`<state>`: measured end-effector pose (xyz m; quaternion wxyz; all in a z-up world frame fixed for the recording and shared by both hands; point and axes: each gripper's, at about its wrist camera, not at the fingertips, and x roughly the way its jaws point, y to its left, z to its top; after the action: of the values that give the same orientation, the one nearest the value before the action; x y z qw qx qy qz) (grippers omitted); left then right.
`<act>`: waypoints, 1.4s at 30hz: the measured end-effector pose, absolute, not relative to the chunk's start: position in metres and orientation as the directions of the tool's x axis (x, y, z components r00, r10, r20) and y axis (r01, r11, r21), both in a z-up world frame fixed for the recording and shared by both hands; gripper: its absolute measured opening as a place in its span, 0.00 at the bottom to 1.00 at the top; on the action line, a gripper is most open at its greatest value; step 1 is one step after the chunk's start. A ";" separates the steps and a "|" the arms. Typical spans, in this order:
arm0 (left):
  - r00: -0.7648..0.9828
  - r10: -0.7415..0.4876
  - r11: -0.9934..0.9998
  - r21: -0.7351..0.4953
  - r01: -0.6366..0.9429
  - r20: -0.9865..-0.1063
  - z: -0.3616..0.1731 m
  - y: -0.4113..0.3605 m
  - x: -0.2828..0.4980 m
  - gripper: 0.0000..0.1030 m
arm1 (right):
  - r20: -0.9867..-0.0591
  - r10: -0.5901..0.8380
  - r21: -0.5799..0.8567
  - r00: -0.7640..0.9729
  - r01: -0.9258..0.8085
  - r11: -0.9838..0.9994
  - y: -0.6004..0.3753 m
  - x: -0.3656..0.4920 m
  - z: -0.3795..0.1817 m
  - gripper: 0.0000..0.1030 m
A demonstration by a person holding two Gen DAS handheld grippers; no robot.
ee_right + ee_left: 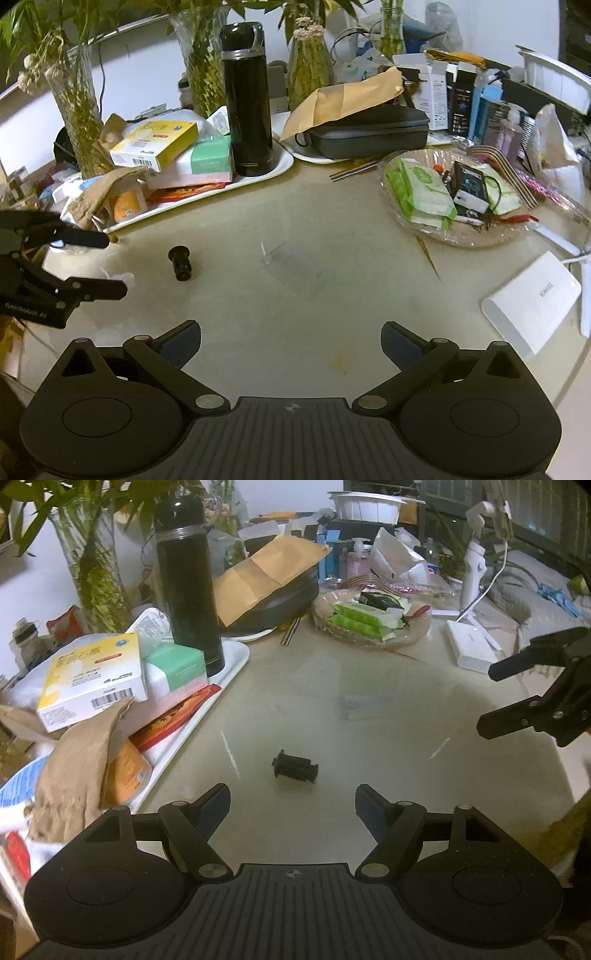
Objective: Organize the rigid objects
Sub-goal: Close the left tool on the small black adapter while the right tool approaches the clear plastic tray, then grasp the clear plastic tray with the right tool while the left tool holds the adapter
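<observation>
Fingers (216, 805) of both grippers wide apart, empty; transparent sheet (293, 271) clear only from right wrist.

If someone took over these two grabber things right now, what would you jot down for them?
Left gripper: open, empty, low over the table, pointed at the small black part.
Right gripper: open, empty, also above the table.
The black part lies on its side, alone on bare table, just ahead of the left gripper. The white tray with the black flask and boxes is to its left.
Done: nothing visibly.
Left: probably grab the part and put it away.
</observation>
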<state>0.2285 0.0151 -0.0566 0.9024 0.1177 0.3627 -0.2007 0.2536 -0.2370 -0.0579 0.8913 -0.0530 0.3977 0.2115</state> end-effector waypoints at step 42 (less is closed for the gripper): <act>0.572 -0.389 0.822 0.008 0.569 -0.722 -0.095 0.001 0.285 0.37 | -0.725 0.346 0.101 0.595 -0.406 0.908 -0.250 0.273 -0.057 1.00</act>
<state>0.2854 0.0011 -0.0948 0.8784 0.1203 0.3736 -0.2728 0.2726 -0.2502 -0.0570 0.8923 -0.0372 0.3976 0.2106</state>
